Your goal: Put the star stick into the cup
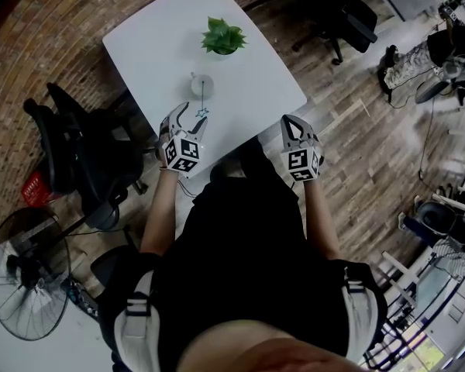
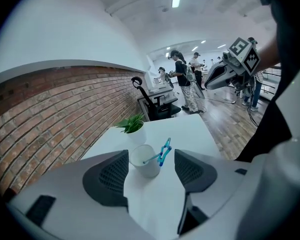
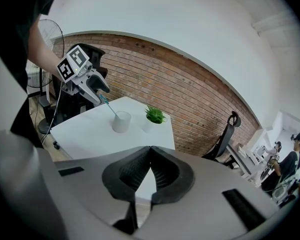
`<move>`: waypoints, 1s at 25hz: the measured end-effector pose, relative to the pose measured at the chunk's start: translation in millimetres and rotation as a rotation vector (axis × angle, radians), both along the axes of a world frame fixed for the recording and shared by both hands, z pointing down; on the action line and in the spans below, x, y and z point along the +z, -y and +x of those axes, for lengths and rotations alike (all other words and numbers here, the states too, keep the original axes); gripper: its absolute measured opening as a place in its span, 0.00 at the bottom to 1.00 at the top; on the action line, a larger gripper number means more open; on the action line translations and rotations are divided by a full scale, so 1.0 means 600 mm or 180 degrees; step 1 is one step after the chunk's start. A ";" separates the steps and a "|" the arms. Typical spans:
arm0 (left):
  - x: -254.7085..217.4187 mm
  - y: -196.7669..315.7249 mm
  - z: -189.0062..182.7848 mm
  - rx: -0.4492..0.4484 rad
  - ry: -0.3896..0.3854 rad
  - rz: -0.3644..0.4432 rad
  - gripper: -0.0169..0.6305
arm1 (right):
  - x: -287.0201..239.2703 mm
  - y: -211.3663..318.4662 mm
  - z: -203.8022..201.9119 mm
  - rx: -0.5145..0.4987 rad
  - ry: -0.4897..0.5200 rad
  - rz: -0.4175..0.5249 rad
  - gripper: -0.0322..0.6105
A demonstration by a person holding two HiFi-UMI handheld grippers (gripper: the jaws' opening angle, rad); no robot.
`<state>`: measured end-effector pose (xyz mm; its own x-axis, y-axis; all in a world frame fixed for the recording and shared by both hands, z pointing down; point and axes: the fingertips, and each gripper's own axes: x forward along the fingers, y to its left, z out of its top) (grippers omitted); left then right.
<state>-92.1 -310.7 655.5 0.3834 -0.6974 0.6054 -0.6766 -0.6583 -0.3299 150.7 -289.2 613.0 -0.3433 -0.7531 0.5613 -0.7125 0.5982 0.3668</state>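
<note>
Left hand-held gripper (image 1: pixel 192 121): jaws spread wide, nothing between the pads. Its own view shows clear air on both sides of the stick.

Right hand-held gripper (image 1: pixel 294 129): jaws closed pad to pad, empty. It hangs off the counter (image 1: pixel 252 84) edge at about 4 o'clock from the cup and takes no part.

Star stick (image 2: pixel 162 152): in the cup (image 1: pixel 201 84), foot down inside, star end leaning out over the rim. From the head view its long axis runs 12 to 6 o'clock, with the star at the 6 end, just beside the left jaws. I can't tell from that view whether they touch. The left gripper view suggests they are apart.

Cup: upright on the counter, 12 o'clock from the left hand-held gripper and near it. A plant (image 1: pixel 223 37) stands further on, at about 1 o'clock from the cup.

Key relation: cup and stick lie straight ahead of the open left jaws, with the stick tilted toward them. The left is much the nearer hand.

Judgement: the stick looks placed and the task is as good as done. The remaining move is likely to back the left hand-held gripper out toward 6 o'clock. The risk there is a jaw clipping the overhanging star and levering the stick out, or tipping the light cup.
</note>
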 end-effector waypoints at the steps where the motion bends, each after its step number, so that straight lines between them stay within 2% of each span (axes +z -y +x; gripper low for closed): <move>1: -0.004 -0.003 -0.003 -0.0011 -0.0012 0.0027 0.48 | -0.001 -0.002 -0.003 -0.0008 0.0003 0.0005 0.05; 6: -0.019 -0.023 -0.022 -0.0076 -0.0103 0.0096 0.48 | -0.002 -0.018 -0.023 -0.0054 0.0022 0.0022 0.05; 9: -0.028 -0.037 -0.035 -0.0125 -0.0238 0.0105 0.48 | -0.004 -0.030 -0.038 -0.0085 0.0043 0.0043 0.05; 15: -0.056 -0.070 -0.059 -0.0200 -0.0606 0.0156 0.27 | -0.005 -0.060 -0.068 -0.0158 0.0071 0.0039 0.05; 20: -0.060 -0.099 -0.079 -0.0227 -0.0678 0.0183 0.13 | -0.008 -0.081 -0.092 -0.0214 0.0071 0.0065 0.05; 25: -0.054 -0.132 -0.099 -0.0252 -0.0731 0.0179 0.08 | -0.010 -0.104 -0.111 -0.0186 0.0082 0.0138 0.05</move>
<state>-151.5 -231.6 623.3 0.4494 -0.7609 0.4680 -0.7867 -0.5853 -0.1963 84.0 -226.6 606.9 -0.4013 -0.7547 0.5190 -0.6863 0.6230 0.3752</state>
